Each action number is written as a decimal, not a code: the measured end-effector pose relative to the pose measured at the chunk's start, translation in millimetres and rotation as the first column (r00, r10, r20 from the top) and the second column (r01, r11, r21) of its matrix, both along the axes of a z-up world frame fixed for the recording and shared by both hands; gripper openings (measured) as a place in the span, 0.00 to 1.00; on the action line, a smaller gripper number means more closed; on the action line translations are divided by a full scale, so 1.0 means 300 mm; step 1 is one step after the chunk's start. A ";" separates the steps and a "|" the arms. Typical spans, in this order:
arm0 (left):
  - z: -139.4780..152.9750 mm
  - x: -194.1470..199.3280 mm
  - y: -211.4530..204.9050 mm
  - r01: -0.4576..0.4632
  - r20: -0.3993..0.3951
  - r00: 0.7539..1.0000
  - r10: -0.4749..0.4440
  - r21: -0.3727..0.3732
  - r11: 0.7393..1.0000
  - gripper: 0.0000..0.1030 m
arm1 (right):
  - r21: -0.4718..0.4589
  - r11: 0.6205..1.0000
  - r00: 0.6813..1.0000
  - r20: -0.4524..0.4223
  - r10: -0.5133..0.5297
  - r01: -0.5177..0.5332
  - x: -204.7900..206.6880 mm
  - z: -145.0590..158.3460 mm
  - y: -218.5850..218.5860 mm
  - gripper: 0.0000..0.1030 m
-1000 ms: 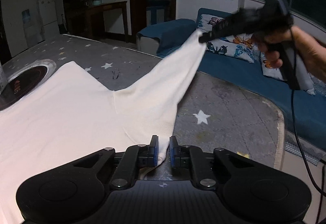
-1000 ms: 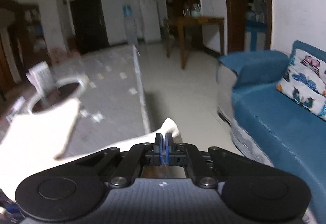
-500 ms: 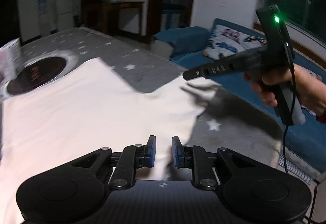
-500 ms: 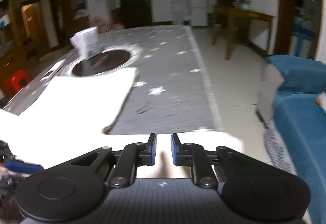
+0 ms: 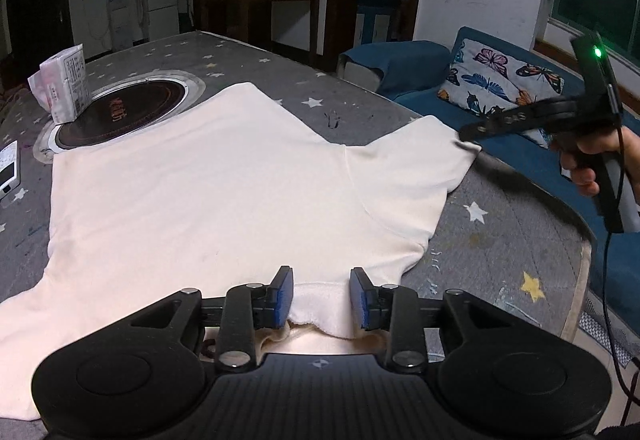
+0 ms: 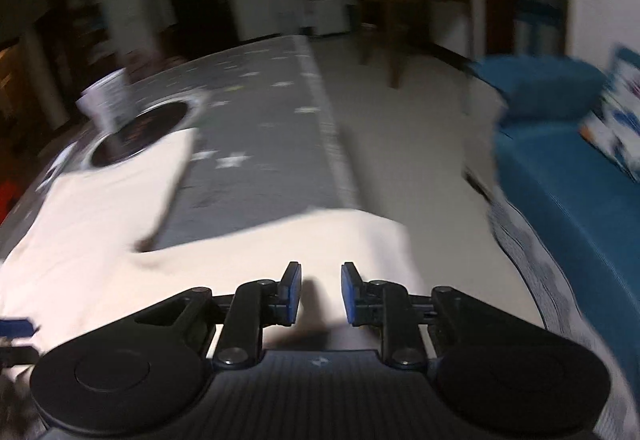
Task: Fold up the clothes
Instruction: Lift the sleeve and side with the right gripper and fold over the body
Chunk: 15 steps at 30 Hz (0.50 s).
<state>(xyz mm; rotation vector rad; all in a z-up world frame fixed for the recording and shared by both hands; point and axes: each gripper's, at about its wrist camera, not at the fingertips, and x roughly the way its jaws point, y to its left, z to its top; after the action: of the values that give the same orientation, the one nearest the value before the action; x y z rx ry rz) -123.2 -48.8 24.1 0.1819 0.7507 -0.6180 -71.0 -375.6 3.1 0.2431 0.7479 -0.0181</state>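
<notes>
Left hand-held gripper (image 5: 320, 294): jaws opening, blue pads standing apart on either side of a fuzzy bit of the garment's near edge, which lies loose between them, not pinched.
Right hand-held gripper (image 6: 318, 294): jaws opening over the sleeve, cloth beneath the gap, the pads pressing on nothing (this view is blurred); in the left view its tip sits at the sleeve's end.
Person's hand (image 5: 600, 164): wrapped round the right tool's handle, a green light glowing on top.
Cream shirt (image 5: 208, 192): spread flat on the surface, one sleeve (image 5: 416, 176) reaching out to the right edge.
Surface (image 5: 500, 240): grey cloth with white and yellow stars.
Round dark cooktop (image 5: 124, 108): set into the surface just beyond the shirt, its near rim under the cloth.
Tissue pack (image 5: 62, 84): standing at the cooktop's left rim.
Blue sofa (image 5: 420, 56): beyond the surface's right edge, with a butterfly cushion (image 5: 500, 80).
</notes>
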 end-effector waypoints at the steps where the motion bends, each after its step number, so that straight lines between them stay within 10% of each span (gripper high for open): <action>1: 0.000 0.002 0.001 -0.002 -0.001 1.000 0.002 -0.001 1.000 0.34 | 0.035 0.999 1.000 -0.006 -0.031 0.031 -0.007 -0.011 -0.035 0.26; 8: 0.009 -0.004 0.001 -0.010 0.009 1.000 0.010 0.005 1.000 0.38 | 0.280 0.951 0.992 -0.041 -0.123 0.130 -0.016 -0.090 -0.185 0.32; 15: 0.009 -0.013 0.005 -0.019 0.016 1.000 0.019 0.016 1.000 0.41 | 0.547 0.809 0.976 -0.083 -0.202 0.214 -0.027 -0.186 -0.284 0.33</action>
<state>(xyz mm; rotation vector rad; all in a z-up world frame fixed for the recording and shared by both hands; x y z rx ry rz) -127.2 -47.3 26.9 0.1947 0.7413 -0.5916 -79.2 -460.6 -52.8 0.8860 0.7311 -0.0116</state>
